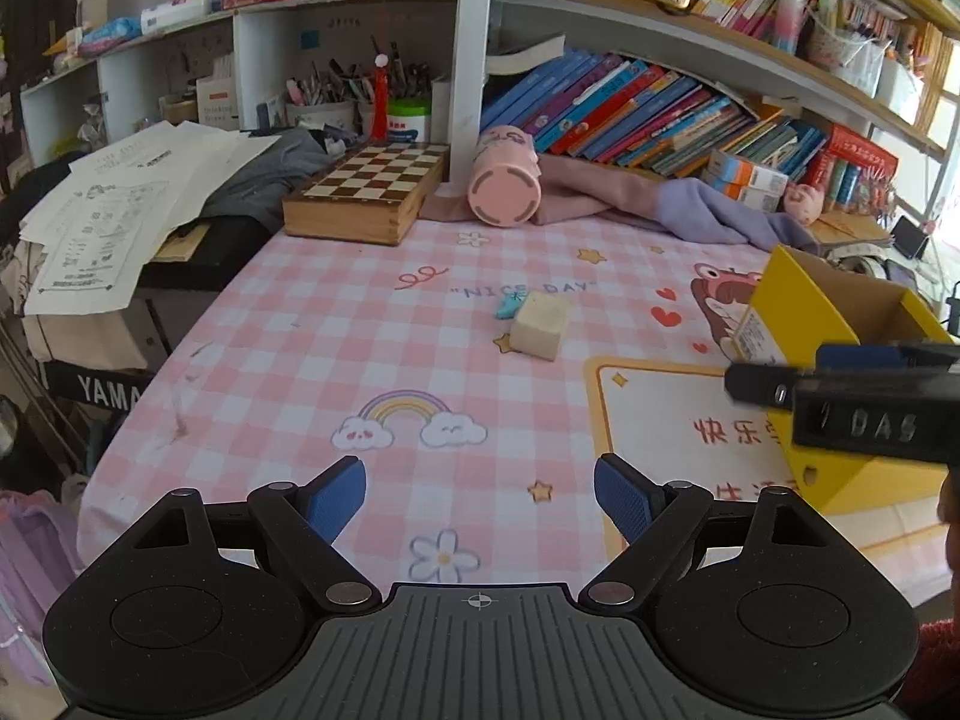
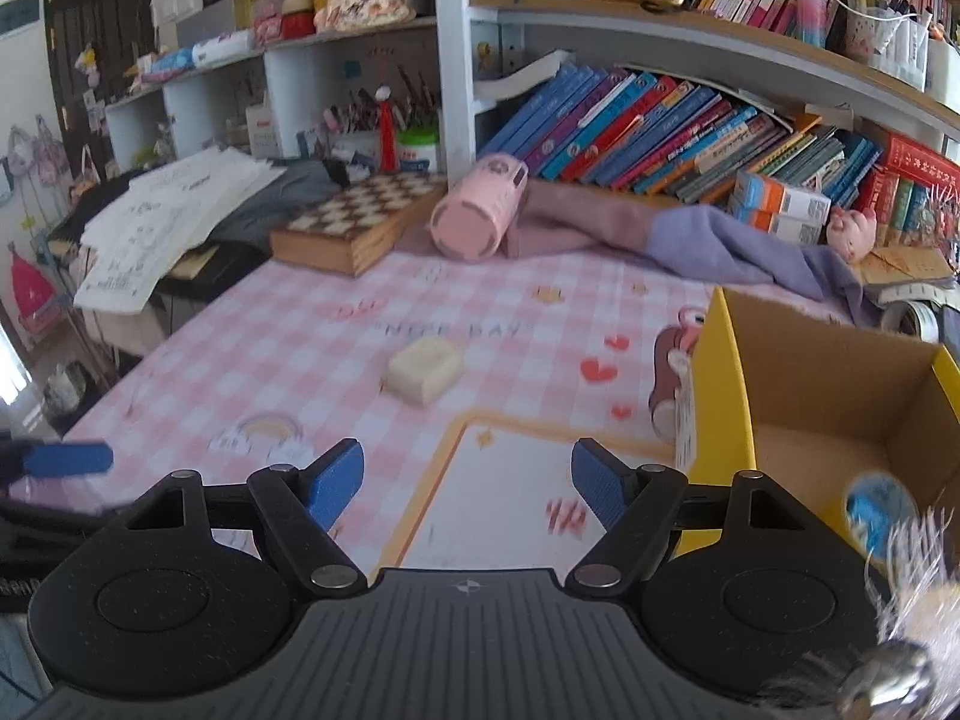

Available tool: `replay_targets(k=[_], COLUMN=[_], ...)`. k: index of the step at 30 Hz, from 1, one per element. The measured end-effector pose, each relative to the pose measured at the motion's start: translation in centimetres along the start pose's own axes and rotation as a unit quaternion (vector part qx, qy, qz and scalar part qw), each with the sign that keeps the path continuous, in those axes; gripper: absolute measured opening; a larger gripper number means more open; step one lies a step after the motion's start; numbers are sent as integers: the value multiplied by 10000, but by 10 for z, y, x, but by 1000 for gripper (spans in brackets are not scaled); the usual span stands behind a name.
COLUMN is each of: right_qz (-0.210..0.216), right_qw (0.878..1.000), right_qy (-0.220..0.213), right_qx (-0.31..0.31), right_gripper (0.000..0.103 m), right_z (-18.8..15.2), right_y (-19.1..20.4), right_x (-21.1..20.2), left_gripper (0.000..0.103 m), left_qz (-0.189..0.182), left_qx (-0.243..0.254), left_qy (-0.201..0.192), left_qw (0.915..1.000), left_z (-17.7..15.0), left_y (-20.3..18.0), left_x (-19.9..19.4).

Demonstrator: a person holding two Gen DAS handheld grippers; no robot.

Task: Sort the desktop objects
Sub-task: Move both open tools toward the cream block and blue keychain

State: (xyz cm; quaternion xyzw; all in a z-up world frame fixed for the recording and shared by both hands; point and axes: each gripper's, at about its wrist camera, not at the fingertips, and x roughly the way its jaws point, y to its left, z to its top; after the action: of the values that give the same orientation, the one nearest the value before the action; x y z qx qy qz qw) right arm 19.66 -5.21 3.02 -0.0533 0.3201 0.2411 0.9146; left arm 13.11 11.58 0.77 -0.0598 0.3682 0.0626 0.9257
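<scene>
A cream block eraser (image 1: 539, 324) lies mid-desk on the pink checked cloth, with a small blue piece (image 1: 511, 305) touching its far left side. It also shows in the right wrist view (image 2: 423, 368). My left gripper (image 1: 480, 495) is open and empty, low over the cloth, well short of the eraser. My right gripper (image 2: 467, 483) is open and empty, just left of the yellow cardboard box (image 2: 723, 378). A small blue round object (image 2: 877, 513) lies inside the box. The right gripper's body (image 1: 864, 402) shows over the box (image 1: 798, 306) in the left wrist view.
A pink cup (image 1: 505, 180) lies on its side at the back, beside pink and purple cloth (image 1: 702, 207). A wooden chessboard box (image 1: 369, 192) sits back left, with papers (image 1: 120, 216) beyond it. Bookshelves (image 1: 660, 114) line the back. The desk edge drops off at left.
</scene>
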Motion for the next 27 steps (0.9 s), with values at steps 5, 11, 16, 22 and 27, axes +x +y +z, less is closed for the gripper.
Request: replay_targets(k=[5, 11, 16, 22, 27], right_qz=[71, 227, 344, 396, 451], right_qw=[9998, 9994, 9991, 9988, 9977], right_qy=[66, 184, 218, 246, 488], right_qx=[148, 177, 145, 172, 155], right_gripper=[75, 75, 75, 75, 75], right_z=[17, 33, 50, 73, 86], right_y=[-16, -23, -26, -32, -34], right_x=[24, 52, 74, 100, 128], left_gripper=[86, 86, 84, 83, 77], left_qz=[62, 25, -76, -110, -147], left_qx=[161, 439, 462, 527, 700], left_qy=[122, 188, 287, 87, 89], left_qw=[9998, 9989, 9985, 9985, 9974], left_z=[12, 24, 34, 51, 62], left_y=[-8, -18, -25, -32, -36], left_x=[21, 50, 77, 111, 146])
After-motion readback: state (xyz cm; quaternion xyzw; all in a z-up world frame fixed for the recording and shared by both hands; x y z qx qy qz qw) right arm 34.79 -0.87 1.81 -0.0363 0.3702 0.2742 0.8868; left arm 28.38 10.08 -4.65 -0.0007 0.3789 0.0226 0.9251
